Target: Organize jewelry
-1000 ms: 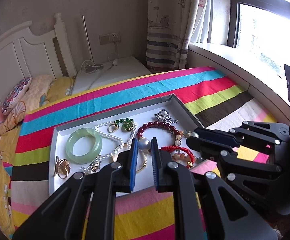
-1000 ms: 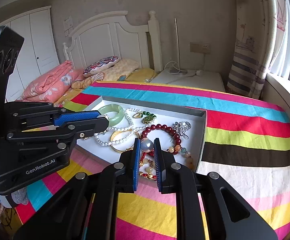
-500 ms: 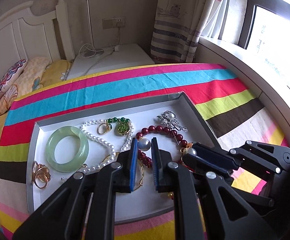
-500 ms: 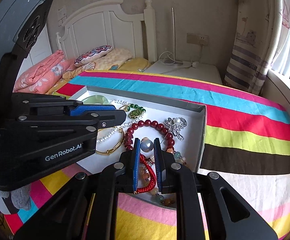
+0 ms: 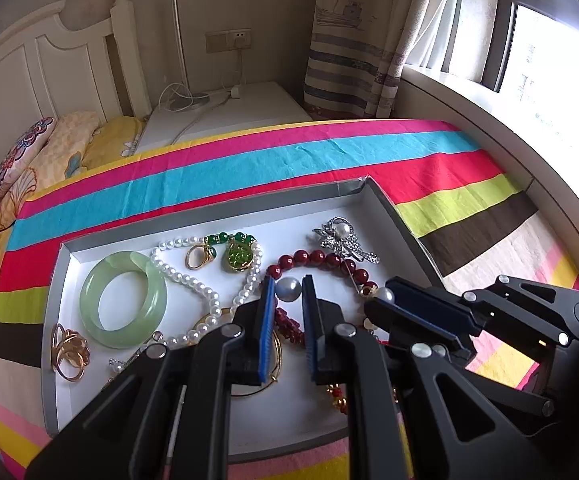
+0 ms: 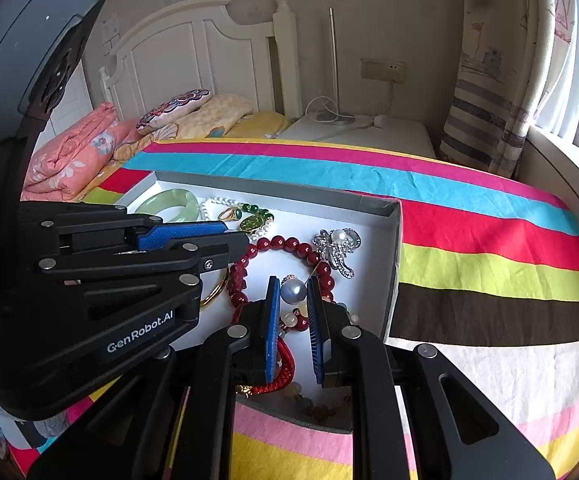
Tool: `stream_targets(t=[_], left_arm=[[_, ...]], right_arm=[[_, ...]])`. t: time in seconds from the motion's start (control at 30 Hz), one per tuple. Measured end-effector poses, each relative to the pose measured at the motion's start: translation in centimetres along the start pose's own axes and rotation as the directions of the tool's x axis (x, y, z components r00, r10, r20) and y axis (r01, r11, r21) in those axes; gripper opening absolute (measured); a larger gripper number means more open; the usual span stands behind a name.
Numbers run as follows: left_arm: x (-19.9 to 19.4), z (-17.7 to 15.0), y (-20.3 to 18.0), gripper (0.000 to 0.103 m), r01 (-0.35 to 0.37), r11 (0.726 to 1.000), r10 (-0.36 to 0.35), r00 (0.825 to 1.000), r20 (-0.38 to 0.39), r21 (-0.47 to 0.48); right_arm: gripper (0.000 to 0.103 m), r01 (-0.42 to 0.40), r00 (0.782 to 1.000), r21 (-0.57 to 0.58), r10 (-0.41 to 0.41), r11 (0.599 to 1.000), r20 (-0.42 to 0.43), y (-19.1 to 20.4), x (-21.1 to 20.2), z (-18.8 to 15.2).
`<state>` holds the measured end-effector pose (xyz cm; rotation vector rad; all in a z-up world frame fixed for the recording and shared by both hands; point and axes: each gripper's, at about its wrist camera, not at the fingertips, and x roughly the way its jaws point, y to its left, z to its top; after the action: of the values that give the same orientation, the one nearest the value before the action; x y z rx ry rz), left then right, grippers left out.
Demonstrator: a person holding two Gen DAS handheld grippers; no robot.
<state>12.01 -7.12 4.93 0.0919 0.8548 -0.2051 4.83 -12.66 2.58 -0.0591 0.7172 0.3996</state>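
Observation:
A shallow white tray (image 5: pixel 209 210) with grey walls lies on the striped bedspread and holds loose jewelry. In it are a green jade bangle (image 5: pixel 123 300), a white pearl strand (image 5: pixel 185 278), a green pendant (image 5: pixel 239 256), a dark red bead bracelet (image 5: pixel 317 258) and a silver brooch (image 5: pixel 343 238). My left gripper (image 5: pixel 288 292) hangs low over the tray's middle, shut on a large grey pearl (image 5: pixel 288 289). My right gripper (image 6: pixel 293 294) is just to its right, shut on a similar pearl (image 6: pixel 293 291), from which a thin thread runs. A red cord bracelet (image 6: pixel 285 364) lies under the right gripper.
The tray sits near the bed's front edge on the bedspread (image 5: pixel 249 168). Pillows (image 6: pixel 193 108) and a folded pink quilt (image 6: pixel 69 152) lie by the white headboard (image 6: pixel 193 52). A white bedside table (image 5: pixel 225 116), a curtain (image 5: pixel 353 40) and a window sill (image 5: pixel 489 112) stand beyond.
Both grippers have come forward and down over the tray, each keeping its pearl. The tray now fills more of both views.

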Motion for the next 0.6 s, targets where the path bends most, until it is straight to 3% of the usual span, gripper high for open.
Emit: stream_targets(t=[0.1, 0.2, 0.27, 0.5, 0.6], left_arm=[[-0.1, 0.1, -0.1, 0.015, -0.016, 1.0, 0.016, 1.0, 0.008, 0.004], [-0.4, 0.1, 0.1, 0.039, -0.049, 0.999, 0.05, 0.998, 0.033, -0.005], [-1.0, 0.2, 0.5, 0.068, -0.052, 0.998, 0.054, 0.997, 0.063, -0.029], [-3.0, 0.6, 1.7, 0.081, -0.089, 0.994, 0.097, 0.987, 0.129, -0.067], [-4.6, 0.9, 2.3, 0.087, -0.11, 0.991, 0.122, 0.977, 0.176, -0.077]], right_arm=[[0.015, 0.004, 1.0, 0.0, -0.004, 1.0, -0.001, 0.0, 0.2, 0.1], [0.016, 0.008, 1.0, -0.004, -0.008, 1.0, 0.0, 0.1, 0.2, 0.1], [0.017, 0.016, 1.0, 0.001, -0.016, 1.0, 0.0, 0.0, 0.3, 0.1], [0.032, 0.02, 1.0, 0.038, -0.02, 0.999, 0.003, -0.8, 0.1, 0.1], [0.044, 0.015, 1.0, 0.06, -0.016, 0.998, 0.015, -1.0, -0.3, 0.3]])
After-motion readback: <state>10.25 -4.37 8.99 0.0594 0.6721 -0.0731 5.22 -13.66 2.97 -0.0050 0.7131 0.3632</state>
